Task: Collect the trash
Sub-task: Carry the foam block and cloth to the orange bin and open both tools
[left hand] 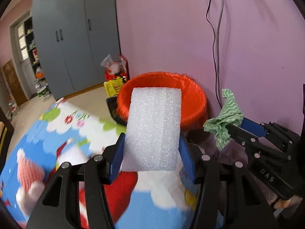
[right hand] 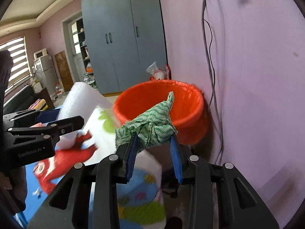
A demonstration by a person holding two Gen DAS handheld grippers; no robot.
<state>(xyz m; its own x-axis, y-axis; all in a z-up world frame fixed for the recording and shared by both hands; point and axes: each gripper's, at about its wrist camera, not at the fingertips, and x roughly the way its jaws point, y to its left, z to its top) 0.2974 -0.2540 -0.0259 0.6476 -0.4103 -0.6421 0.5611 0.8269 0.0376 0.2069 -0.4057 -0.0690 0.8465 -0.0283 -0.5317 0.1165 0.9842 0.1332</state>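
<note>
My left gripper (left hand: 152, 141) is shut on a white foam block (left hand: 154, 127), held out toward the orange-lined trash bin (left hand: 194, 97) that stands against the purple wall. My right gripper (right hand: 153, 134) is shut on a crumpled green-and-white cloth (right hand: 152, 124), held in front of the same bin (right hand: 137, 99). The right gripper with the cloth (left hand: 225, 116) shows at the right of the left wrist view. The left gripper with the foam (right hand: 82, 99) shows at the left of the right wrist view.
A cartoon-print cover (left hand: 57, 133) lies below both grippers. Cables (left hand: 217, 47) hang down the purple wall behind the bin. Bags and a yellow box (left hand: 114, 84) sit by the grey wardrobe (left hand: 76, 38). Bottles (left hand: 42, 93) stand near the doorway.
</note>
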